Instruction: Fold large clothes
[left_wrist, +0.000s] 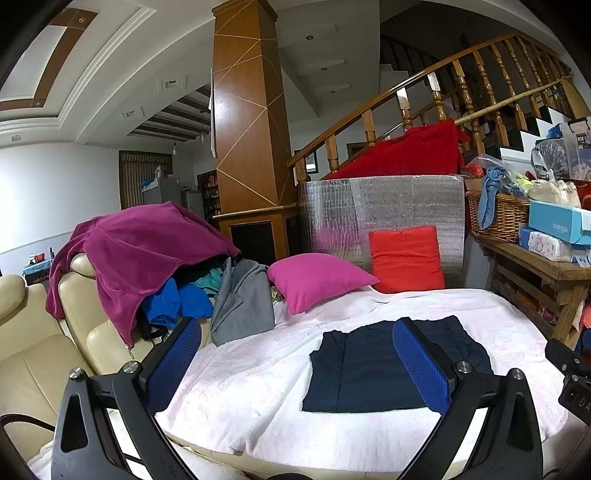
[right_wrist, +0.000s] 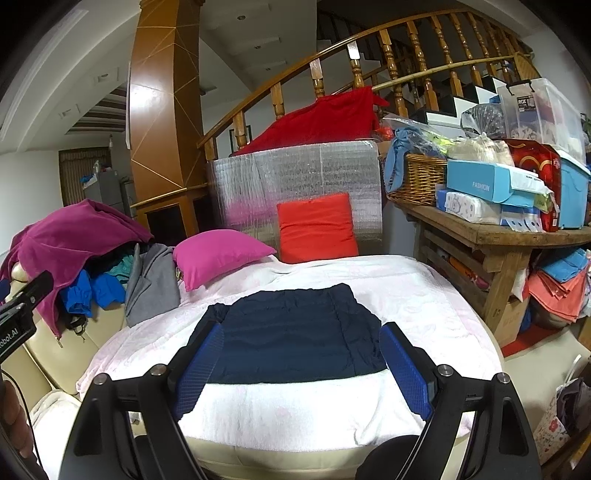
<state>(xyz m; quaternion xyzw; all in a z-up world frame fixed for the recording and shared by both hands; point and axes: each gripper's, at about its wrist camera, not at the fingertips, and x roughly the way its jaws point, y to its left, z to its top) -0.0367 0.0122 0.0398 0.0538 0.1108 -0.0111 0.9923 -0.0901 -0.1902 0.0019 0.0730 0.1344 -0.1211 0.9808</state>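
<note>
Both grippers (left_wrist: 295, 360) level (jaws wide), above folded navy garment (right_wrist: 291, 332)

Both fisheye views sit low behind their own blue-padded fingers, facing slightly downward across the white blanket (left_wrist: 258, 387) toward the staircase railing (left_wrist: 424, 85). The left wrist view stands further left, catching more sofa (left_wrist: 37, 350); the right wrist view centres the folded navy garment (right_wrist: 295, 332). The 2 views share the garment, pillows and clothes pile.
</note>
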